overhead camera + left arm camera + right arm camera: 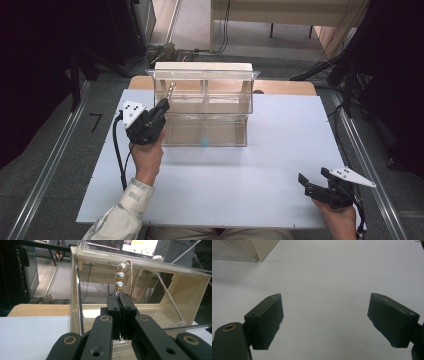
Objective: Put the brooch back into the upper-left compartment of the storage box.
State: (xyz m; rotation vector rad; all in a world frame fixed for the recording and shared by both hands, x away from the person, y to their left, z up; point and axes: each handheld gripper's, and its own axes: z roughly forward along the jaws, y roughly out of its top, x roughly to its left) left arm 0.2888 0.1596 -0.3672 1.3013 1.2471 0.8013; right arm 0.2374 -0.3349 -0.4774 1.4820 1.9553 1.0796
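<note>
No text, label, brand or number can be read anywhere; the bright screen behind the clear box is too blurred to read.

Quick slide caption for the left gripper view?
Left gripper shut on a pearl hairpin, raised before the clear organizer box.

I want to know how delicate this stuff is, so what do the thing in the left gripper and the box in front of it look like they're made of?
The beaded pin in the shut left gripper: three glossy white beads, probably imitation pearl, with gold spacers on thin gold-coloured wire, likely metal. The organizer box: see-through, glossy walls suggest clear plastic; its cream back panel looks like opaque plastic.
</note>
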